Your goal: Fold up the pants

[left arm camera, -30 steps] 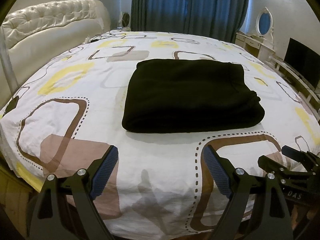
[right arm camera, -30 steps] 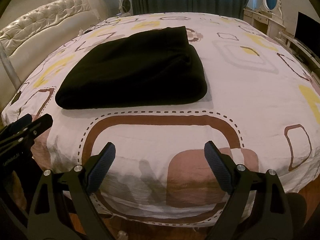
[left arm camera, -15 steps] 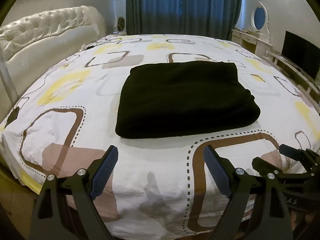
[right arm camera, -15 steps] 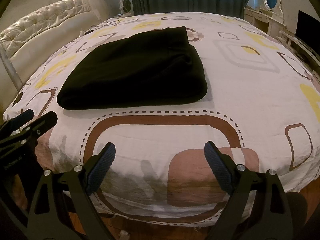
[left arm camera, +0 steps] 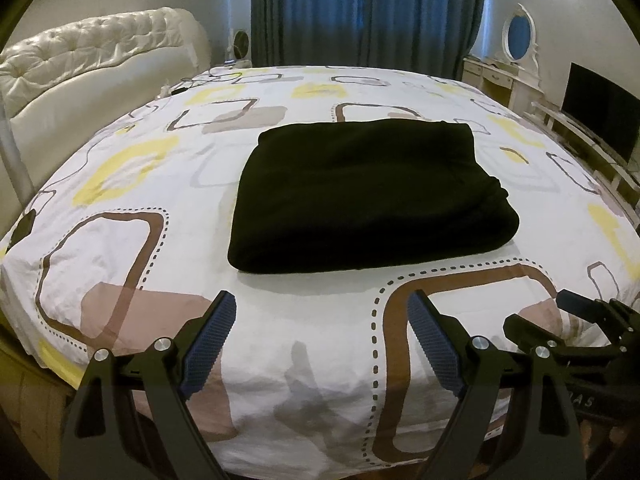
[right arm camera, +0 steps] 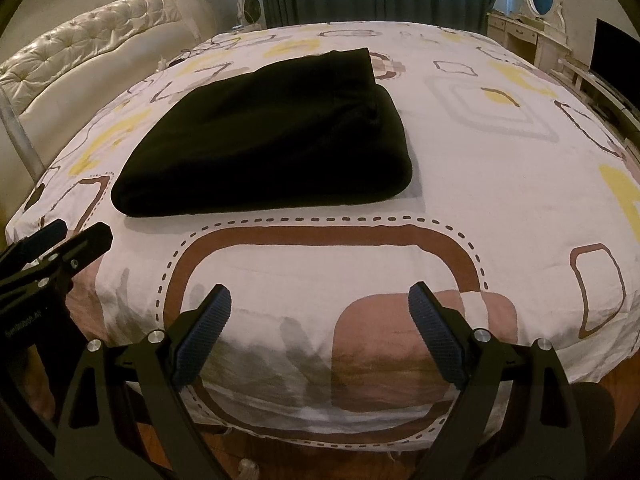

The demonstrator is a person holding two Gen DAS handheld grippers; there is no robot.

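The black pants (left arm camera: 368,196) lie folded into a thick rectangle on the patterned bed sheet (left arm camera: 120,240); they also show in the right wrist view (right arm camera: 272,140). My left gripper (left arm camera: 322,308) is open and empty, held back over the bed's near edge, apart from the pants. My right gripper (right arm camera: 320,300) is open and empty too, near the same edge, to the right of the pants. The right gripper shows at the right edge of the left wrist view (left arm camera: 576,320), and the left gripper at the left edge of the right wrist view (right arm camera: 60,244).
A white tufted headboard (left arm camera: 88,56) runs along the left. Blue curtains (left arm camera: 360,12) hang at the back. A white dresser with an oval mirror (left arm camera: 516,40) and a dark TV (left arm camera: 600,108) stand at the right. Wooden floor (right arm camera: 320,456) shows below the bed edge.
Both grippers have drawn slightly back and shifted; the pants sit a little farther and more centred in the left view. The pants have not moved on the bed.
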